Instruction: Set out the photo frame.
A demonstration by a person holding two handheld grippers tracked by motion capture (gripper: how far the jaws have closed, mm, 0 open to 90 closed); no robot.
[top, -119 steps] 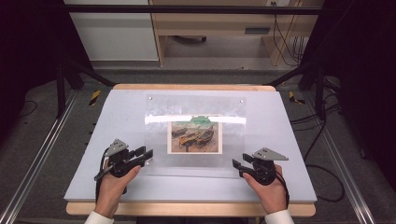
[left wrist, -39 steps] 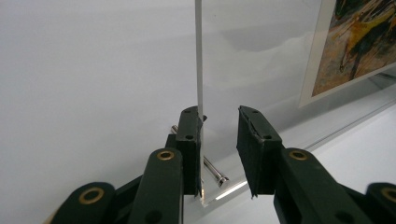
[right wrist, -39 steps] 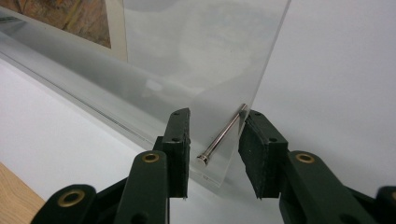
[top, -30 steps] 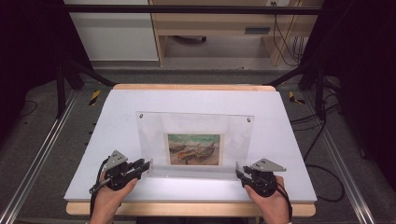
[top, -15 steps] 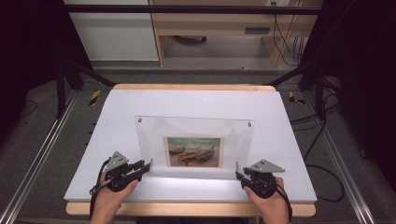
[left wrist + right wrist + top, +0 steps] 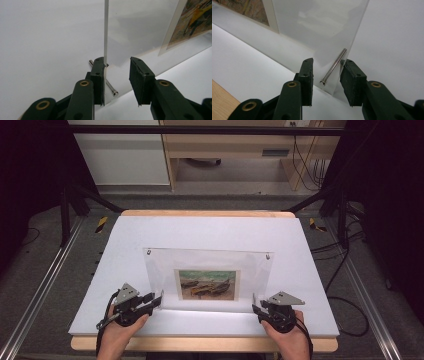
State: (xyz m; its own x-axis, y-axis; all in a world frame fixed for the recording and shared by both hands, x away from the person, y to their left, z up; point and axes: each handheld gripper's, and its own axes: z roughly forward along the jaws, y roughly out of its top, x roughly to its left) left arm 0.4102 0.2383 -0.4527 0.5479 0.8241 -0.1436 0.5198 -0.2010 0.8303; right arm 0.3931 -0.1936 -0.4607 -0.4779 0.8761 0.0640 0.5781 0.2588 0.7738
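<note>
Two hazards from here, both concerning the clear picture frame [image 6: 250, 270], standing upright near the front of the white table [image 6: 200, 227] and propped at its lower corners on thin metal pins [image 6: 334, 66]. Left gripper [image 6: 117, 75] open astride the frame's lower left corner: one pad resting against the pane, the other well clear, so no grip. Right gripper [image 6: 327, 77] likewise open, jaws either side of the lower right corner and its pin, neither pad seen pressing. First hazard: tipping. Could topple forward or back if nudged by a single pad with nothing bracing the opposite face, most likely at the left corner, touched on one side only. Second: twisting or sliding. Might skid on the smooth surface or swing crooked if released at one corner ahead of the other, or if snagged by a jaw catching a pin on the way out. Also worth watching: print [image 6: 207, 284] shifting between the panes under a jolt. Safest to draw both sets of jaws straight back, evenly, without brushing pane or pins.
</note>
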